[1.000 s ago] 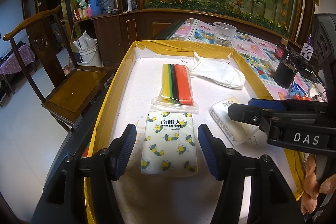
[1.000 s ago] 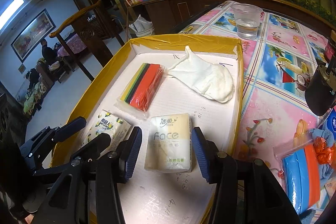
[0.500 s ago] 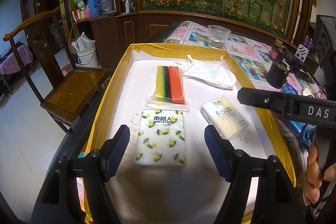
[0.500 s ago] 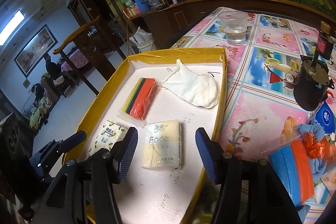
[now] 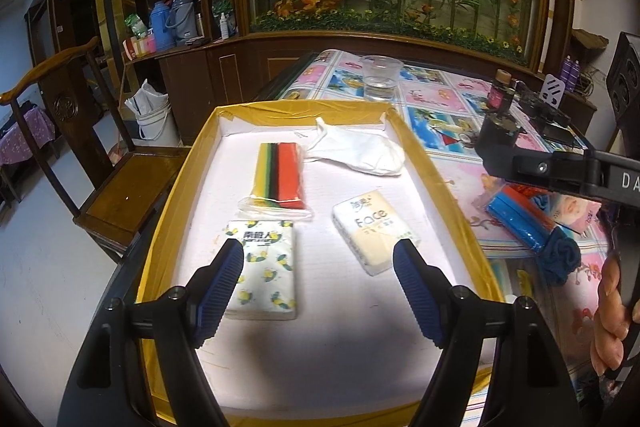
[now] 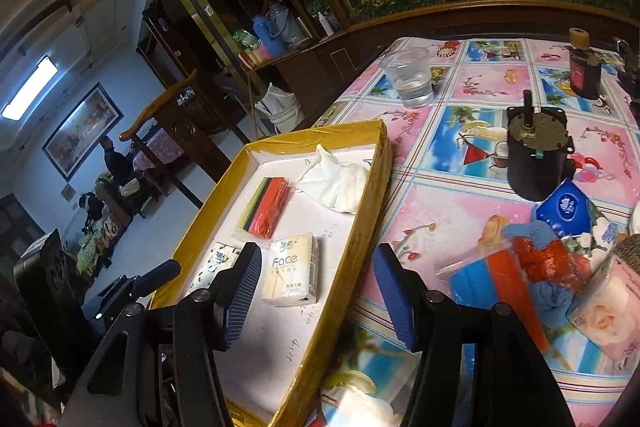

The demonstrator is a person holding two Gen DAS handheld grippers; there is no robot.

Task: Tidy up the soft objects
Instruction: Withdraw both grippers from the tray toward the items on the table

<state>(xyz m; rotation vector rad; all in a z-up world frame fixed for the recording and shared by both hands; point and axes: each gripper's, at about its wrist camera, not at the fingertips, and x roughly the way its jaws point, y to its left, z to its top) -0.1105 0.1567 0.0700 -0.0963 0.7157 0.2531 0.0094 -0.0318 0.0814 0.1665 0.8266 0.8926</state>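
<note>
A yellow-rimmed tray [image 5: 180, 195] [image 6: 360, 227] holds a lemon-print tissue pack [image 5: 266, 269] [image 6: 210, 263], a cream "Face" tissue pack [image 5: 374, 235] [image 6: 292, 269], a bag of coloured cloths [image 5: 280, 175] [image 6: 268, 205] and a white cloth [image 5: 360, 151] [image 6: 340, 183]. My left gripper [image 5: 318, 285] is open and empty, raised above the tray's near half. My right gripper [image 6: 316, 287] is open and empty, above the tray's right rim. Loose soft things lie on the table to the right: a blue and orange bagged cloth [image 6: 496, 283] [image 5: 516, 215], a blue tissue pack [image 6: 564, 207] and a pink pack [image 6: 608, 319].
A plastic cup of water [image 6: 410, 77] [image 5: 380, 77], a dark motor [image 6: 536, 155] and a small bottle [image 6: 584, 67] stand on the patterned tablecloth. A wooden chair [image 5: 100, 163] stands left of the table. A cabinet with plants runs along the back.
Both grippers have pulled back and up from the tissue packs, which stay in the tray. The right gripper has swung right, toward the table's loose things.
</note>
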